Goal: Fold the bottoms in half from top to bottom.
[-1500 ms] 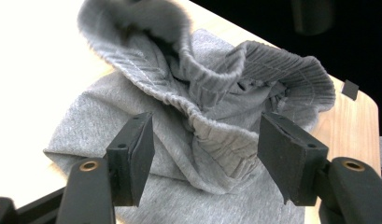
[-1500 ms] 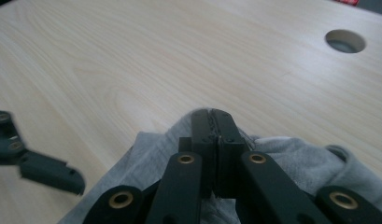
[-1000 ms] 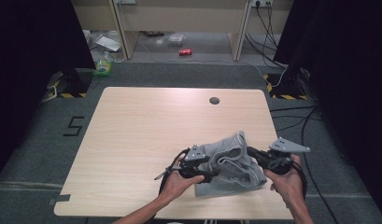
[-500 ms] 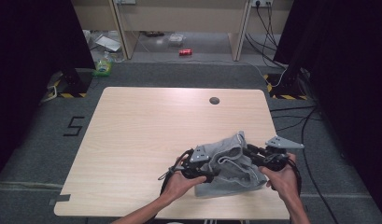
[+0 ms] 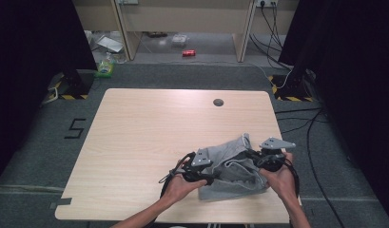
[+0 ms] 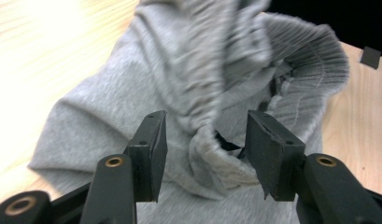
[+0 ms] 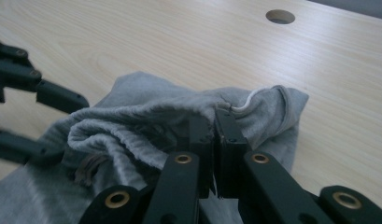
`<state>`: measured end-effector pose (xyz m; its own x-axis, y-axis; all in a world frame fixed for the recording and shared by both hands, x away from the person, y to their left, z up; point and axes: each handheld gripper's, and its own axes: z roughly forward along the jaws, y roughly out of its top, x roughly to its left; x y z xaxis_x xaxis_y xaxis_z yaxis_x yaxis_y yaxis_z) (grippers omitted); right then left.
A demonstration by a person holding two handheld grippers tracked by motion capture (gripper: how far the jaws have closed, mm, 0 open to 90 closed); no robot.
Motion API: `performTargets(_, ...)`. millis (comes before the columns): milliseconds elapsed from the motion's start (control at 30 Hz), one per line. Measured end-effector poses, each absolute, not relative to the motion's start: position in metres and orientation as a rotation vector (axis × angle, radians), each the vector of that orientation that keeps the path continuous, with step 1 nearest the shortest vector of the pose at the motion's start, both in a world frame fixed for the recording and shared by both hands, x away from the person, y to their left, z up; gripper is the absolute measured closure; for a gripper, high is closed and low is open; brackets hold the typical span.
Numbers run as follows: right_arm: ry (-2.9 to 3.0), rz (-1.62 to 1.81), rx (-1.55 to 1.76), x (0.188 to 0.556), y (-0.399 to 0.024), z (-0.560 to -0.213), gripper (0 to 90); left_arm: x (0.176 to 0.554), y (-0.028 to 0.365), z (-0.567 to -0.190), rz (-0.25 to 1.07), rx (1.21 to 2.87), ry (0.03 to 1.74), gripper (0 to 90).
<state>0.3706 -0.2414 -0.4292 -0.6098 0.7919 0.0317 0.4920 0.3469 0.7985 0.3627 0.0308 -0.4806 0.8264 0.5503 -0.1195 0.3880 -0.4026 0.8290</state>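
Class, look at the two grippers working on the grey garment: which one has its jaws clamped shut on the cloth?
The right gripper: its jaws pinch the grey garment at its edge. The left gripper has a fold between its jaws, which have just been closing, with gaps still showing.

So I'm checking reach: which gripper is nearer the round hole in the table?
Right. The right gripper grips the grey garment at its far edge, more nearly below the hole; the left gripper sits lower and further left.

light: bright overhead, table (image 5: 149,128) evenly lit | surroundings: dark | blur: cloth (image 6: 193,60) soft close-up | shadows: faint
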Motion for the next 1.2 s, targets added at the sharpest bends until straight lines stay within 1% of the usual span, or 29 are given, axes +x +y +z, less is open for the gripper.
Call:
performTargets(167, 2.215, 1.22, 1.105, 0.335, -0.252, -0.418, 87.6, 0.357, 0.032, -0.479, 0.219, 2.057, 0.639, 59.9)
performTargets(367, 2.199, 1.244, 1.091, 0.301, -0.258, -0.415, 87.5, 0.338, 0.033, -0.474, 0.225, 2.066, 0.544, 78.6)
performTargets(467, 2.212, 1.206, 1.104, 0.29, -0.259, -0.425, 87.1, 0.328, 0.035, -0.476, 0.225, 2.095, 0.505, 81.1)
performTargets(700, 2.279, 1.158, 1.166, 0.273, -0.259, -0.458, 86.9, 0.317, 0.036, -0.488, 0.202, 2.132, 0.477, 83.3)
performTargets(800, 2.297, 1.144, 1.195, 0.273, -0.262, -0.467, 86.2, 0.315, 0.034, -0.488, 0.205, 2.142, 0.461, 80.9)
performTargets(833, 2.294, 1.149, 1.204, 0.273, -0.263, -0.468, 85.4, 0.315, 0.033, -0.487, 0.186, 2.148, 0.46, 79.1)
performTargets(867, 2.29, 1.149, 1.203, 0.273, -0.263, -0.467, 83.2, 0.315, 0.033, -0.487, 0.18, 2.144, 0.461, 76.9)
performTargets(900, 2.287, 1.156, 1.213, 0.273, -0.263, -0.466, 79.0, 0.314, 0.033, -0.486, 0.173, 2.136, 0.458, 75.3)
performTargets(933, 2.274, 1.173, 1.216, 0.273, -0.262, -0.463, 72.5, 0.313, 0.033, -0.486, 0.177, 2.14, 0.451, 74.6)
performTargets(1067, 2.212, 1.232, 1.192, 0.279, -0.261, -0.442, 59.2, 0.311, 0.03, -0.488, 0.191, 2.151, 0.44, 74.7)
performTargets(1200, 2.183, 1.253, 1.144, 0.291, -0.253, -0.424, 57.5, 0.309, 0.031, -0.486, 0.206, 2.16, 0.423, 74.7)
